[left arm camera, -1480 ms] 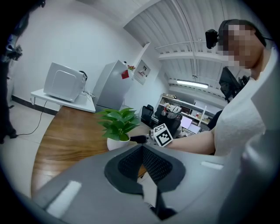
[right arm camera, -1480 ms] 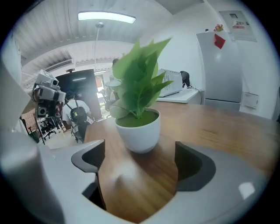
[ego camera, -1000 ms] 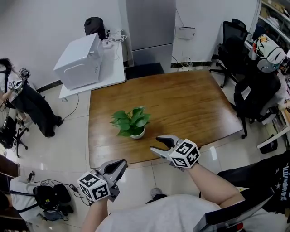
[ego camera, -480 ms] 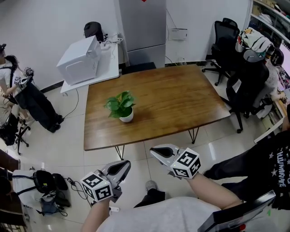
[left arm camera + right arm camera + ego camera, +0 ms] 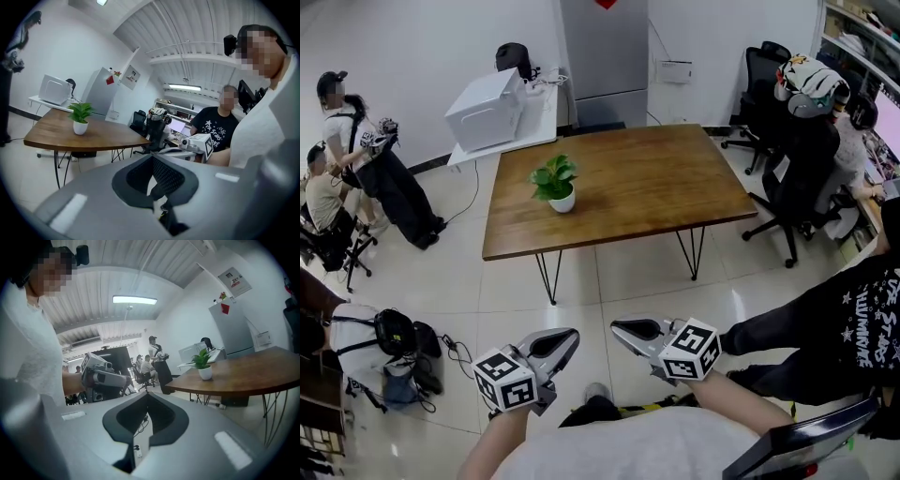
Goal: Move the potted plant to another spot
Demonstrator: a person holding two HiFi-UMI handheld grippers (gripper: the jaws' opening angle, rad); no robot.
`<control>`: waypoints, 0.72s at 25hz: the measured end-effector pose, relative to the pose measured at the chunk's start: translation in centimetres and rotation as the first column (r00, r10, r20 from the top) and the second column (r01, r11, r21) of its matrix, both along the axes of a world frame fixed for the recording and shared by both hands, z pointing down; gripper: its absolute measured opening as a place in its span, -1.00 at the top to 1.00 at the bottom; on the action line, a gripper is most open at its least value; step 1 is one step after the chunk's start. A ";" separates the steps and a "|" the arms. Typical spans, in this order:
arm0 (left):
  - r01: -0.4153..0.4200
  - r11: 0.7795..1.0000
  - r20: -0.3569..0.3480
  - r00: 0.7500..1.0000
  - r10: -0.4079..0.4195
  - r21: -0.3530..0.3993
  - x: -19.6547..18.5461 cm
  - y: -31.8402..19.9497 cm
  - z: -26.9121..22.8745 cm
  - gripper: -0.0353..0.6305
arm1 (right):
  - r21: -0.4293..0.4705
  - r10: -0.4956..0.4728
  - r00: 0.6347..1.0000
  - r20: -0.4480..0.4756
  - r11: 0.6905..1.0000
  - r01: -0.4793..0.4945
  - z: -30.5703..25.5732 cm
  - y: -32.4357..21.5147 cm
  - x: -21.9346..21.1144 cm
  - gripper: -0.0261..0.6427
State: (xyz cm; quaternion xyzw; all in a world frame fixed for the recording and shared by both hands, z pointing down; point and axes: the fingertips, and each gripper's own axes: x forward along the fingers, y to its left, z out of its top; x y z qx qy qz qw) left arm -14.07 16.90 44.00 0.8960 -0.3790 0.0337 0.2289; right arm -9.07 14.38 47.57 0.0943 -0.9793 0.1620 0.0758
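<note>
head view: potted plant [image 5: 554, 184] nr table [image 5: 666, 192] left end; left gripper [image 5: 572, 335], right gripper [image 5: 617, 326] jaws together, empty, over open floor [image 5: 619, 281].

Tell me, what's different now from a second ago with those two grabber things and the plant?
The person has stepped back from the table, so both grippers now hang over the floor. The right gripper, open beside the potted plant a second ago, has closed on nothing. The left gripper stayed shut and empty; the plant kept its spot on the table.
</note>
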 end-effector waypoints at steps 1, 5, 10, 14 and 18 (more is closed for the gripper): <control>0.000 1.000 0.002 1.000 0.000 -0.003 0.4 0.7 -0.2 0.93 | -0.005 -0.003 1.000 0.009 1.000 0.003 -0.5 0.8 0.3 0.91; -0.014 1.000 -0.003 1.000 0.014 0.001 1.3 3.0 -0.9 0.93 | -0.014 0.005 1.000 0.025 1.000 -0.005 -1.9 3.3 0.7 0.91; -0.027 1.000 -0.001 1.000 0.027 0.006 0.2 5.8 -1.0 0.93 | -0.032 0.005 0.999 0.041 0.999 -0.003 -2.3 6.2 -0.9 0.91; -0.019 1.000 -0.009 1.000 0.018 -0.008 -2.3 7.8 -0.8 0.94 | -0.042 0.008 0.999 0.046 0.999 -0.006 -2.4 8.9 -3.2 0.91; -0.019 1.000 -0.012 1.000 0.019 0.015 -4.8 9.2 -1.9 0.94 | -0.021 0.011 0.999 0.039 1.000 -0.011 -3.2 10.9 -5.7 0.91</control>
